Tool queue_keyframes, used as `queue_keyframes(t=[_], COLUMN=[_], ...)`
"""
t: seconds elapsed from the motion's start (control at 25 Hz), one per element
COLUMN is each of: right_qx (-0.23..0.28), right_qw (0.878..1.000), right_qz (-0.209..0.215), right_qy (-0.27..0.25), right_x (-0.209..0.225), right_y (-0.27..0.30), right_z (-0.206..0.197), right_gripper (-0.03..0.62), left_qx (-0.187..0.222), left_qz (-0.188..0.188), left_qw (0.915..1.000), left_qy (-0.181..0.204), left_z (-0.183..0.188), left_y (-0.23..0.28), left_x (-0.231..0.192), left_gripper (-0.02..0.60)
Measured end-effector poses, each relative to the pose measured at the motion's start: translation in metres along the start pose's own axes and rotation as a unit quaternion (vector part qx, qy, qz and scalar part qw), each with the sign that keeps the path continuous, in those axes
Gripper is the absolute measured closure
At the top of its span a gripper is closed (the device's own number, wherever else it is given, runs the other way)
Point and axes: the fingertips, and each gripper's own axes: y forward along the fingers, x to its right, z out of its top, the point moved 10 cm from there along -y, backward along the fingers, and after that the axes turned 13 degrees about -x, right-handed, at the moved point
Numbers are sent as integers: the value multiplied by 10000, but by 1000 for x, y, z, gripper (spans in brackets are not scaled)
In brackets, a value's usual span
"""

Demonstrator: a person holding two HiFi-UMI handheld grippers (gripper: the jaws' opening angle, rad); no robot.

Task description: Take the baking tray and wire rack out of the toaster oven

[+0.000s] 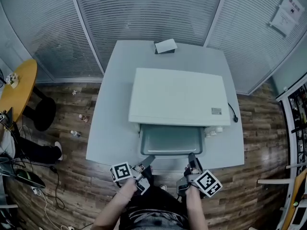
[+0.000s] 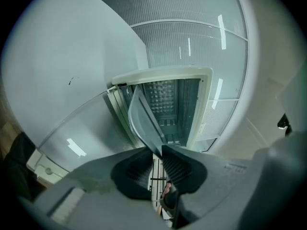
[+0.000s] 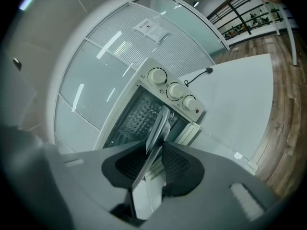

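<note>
The left gripper (image 1: 148,161) is closed on the front left corner of the baking tray (image 1: 171,139). In the left gripper view the tray's thin rim (image 2: 144,121) is seen pinched between the two dark ribbed pads, with the jaws only narrowly apart around it. The right gripper (image 1: 192,158) is closed the same way on the front right corner, and in the right gripper view the tray's edge (image 3: 158,126) is clamped between that gripper's jaws (image 3: 156,150). Each gripper is held in one of the person's hands, with its marker cube (image 1: 121,171) turned upward.

The tray is drawn partly out of the toaster oven (image 1: 177,97): its front half is exposed ahead of the opening, while its rear is covered by the oven's white top. The glass door (image 2: 81,133) is folded down and open. Three knobs (image 3: 175,91) are lined up beside the oven's opening.

The oven is set on a white table (image 1: 110,128). A small white box (image 1: 165,46) is placed at the table's far edge, and a dark cord (image 1: 233,114) is run out from the oven's right side. A wooden floor (image 1: 72,186) is seen around the table.
</note>
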Motion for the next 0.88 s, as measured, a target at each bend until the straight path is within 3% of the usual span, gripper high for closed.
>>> queue_keyframes(t=[0.52,0.88], right_qx=[-135,-96], right_qw=[9998,9997], right_qz=[72,161], right_qy=[103,133], right_x=[9,11], right_y=[-24,-37], right_z=[-14,-20], right_gripper=[500,516], left_qx=[202,199], left_qz=[-71,121], left_qw=[9994,9951], left_qy=[285,961], left_z=[-31,-41], left_y=[-12,-19], left_x=[5,10], left_gripper=[520,517])
